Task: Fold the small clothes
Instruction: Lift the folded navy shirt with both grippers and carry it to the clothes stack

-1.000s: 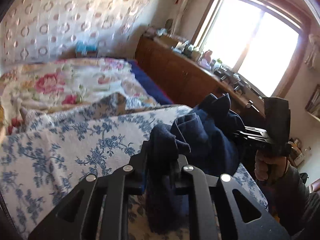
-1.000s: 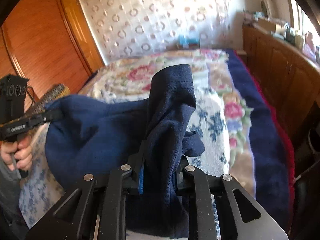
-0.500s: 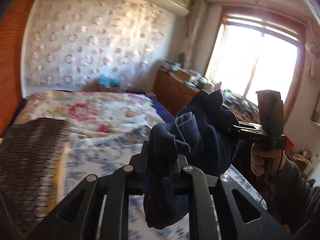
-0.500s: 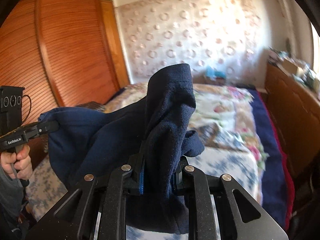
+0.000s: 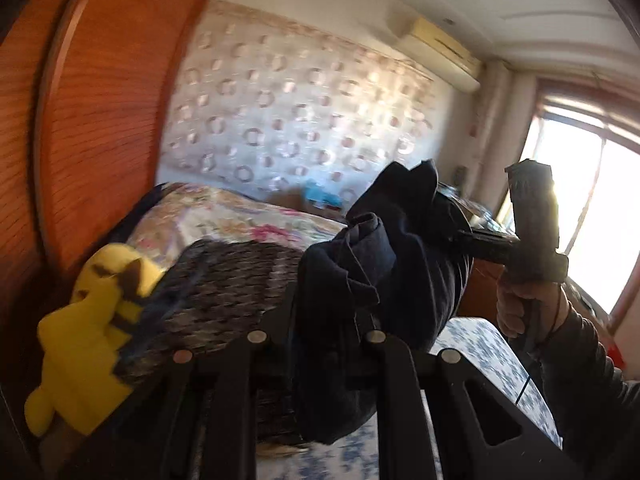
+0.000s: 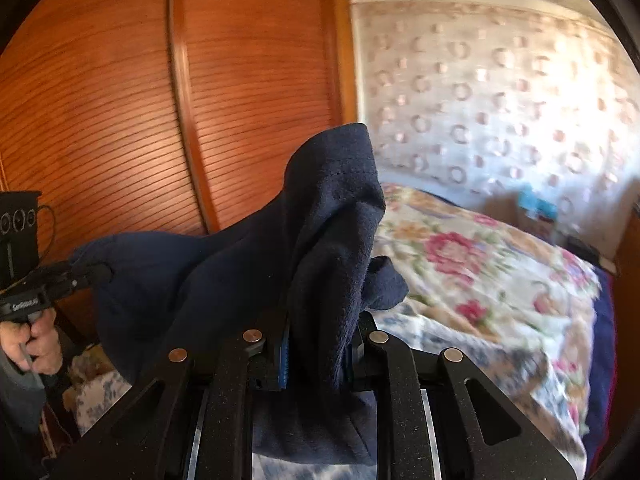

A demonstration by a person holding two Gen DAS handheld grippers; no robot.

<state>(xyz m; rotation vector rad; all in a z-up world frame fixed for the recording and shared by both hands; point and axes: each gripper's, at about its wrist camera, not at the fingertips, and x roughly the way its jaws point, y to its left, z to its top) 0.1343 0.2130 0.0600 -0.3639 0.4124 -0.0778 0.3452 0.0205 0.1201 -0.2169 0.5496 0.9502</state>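
We hold the navy garment [image 6: 224, 280] aloft above the bed [image 6: 500, 280], left gripper [image 5: 316, 332] and right gripper [image 6: 316, 344] both clamped on it, so next we judge it needs spreading flat.

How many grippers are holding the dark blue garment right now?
2. The left gripper pinches one bunched end of the dark blue garment; the right gripper clamps the other end. The cloth hangs between them above the bed.
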